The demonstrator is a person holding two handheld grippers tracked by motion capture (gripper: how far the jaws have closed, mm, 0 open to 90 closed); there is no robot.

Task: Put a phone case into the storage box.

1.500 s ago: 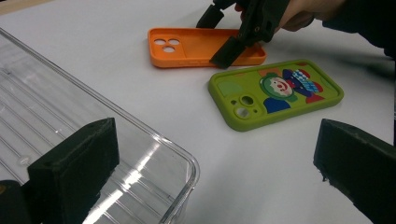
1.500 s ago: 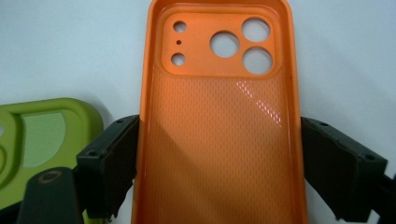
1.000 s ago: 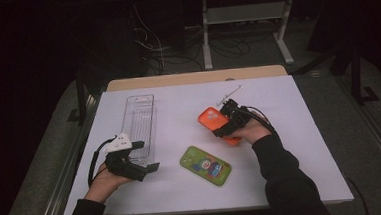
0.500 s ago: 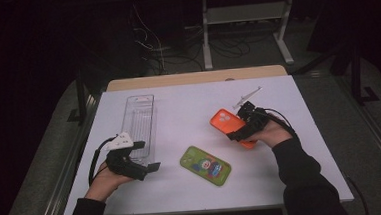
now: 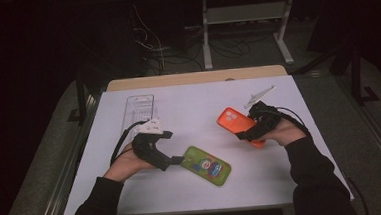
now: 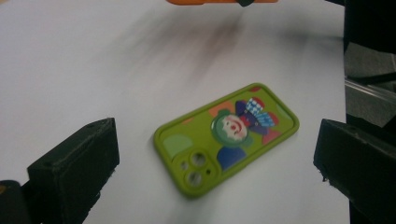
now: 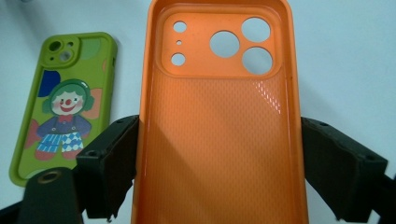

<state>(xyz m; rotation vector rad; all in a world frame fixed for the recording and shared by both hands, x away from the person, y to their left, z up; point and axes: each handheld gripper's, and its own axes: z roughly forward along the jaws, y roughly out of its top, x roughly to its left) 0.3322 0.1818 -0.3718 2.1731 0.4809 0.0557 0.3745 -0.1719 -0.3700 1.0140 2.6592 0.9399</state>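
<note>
Since a moment ago the left gripper [image 5: 174, 161] is sliding in from the near left edge toward the green phone case [image 5: 205, 165], and now its jaws are standing wide apart just beside that case's left end, not touching it. The right gripper [image 5: 247, 130] is carrying the orange phone case [image 5: 233, 123] farther right and a little higher than before, its jaws clamped on the case's two long sides, the hollow inside facing the gripper. The green phone case is lying flat, face down, near the front of the white surface [image 5: 193, 107], with the orange one held up and to its right. A clear plastic tray [image 5: 137, 110] is resting well to the left of the green case, behind the left hand. Beyond the surface, dark floor, cables and a metal stand [image 5: 245, 19] are showing.
</note>
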